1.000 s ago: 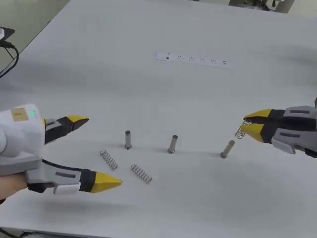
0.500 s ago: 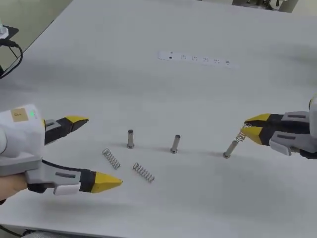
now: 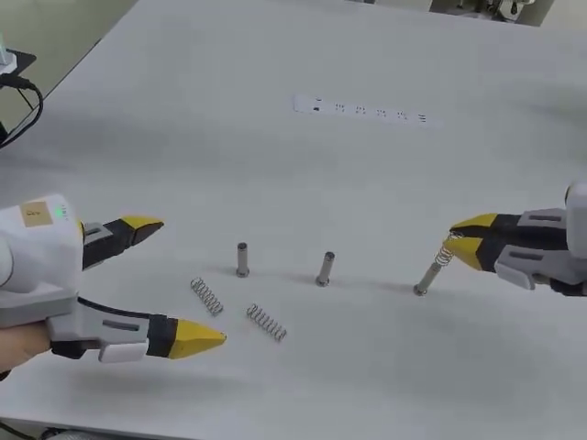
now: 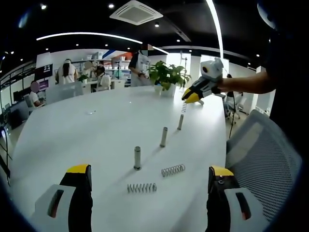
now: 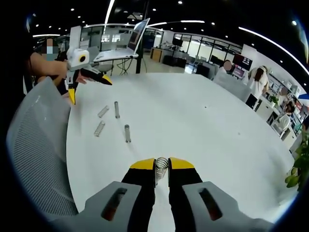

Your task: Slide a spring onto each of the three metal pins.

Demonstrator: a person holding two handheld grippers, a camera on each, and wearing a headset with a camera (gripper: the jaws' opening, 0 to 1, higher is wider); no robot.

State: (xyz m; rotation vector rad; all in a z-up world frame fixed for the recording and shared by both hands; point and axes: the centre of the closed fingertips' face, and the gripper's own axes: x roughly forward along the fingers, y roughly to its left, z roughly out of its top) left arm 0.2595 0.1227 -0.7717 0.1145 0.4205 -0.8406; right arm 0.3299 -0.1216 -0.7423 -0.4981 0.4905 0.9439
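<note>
- No legible text, brand or number in any view.
- white strip (image 3: 367,111) on the table (image 3: 275,183), upper centre of head view: small dark marks, too small to read.
- tan sticker (image 3: 35,212) on the left gripper (image 3: 192,280) body, left edge of head view: print illegible.

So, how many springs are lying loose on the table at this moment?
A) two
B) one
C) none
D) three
A: one loose spring and another loose spring lie flat on the table, while the third spring is pinched in the right gripper.
</note>
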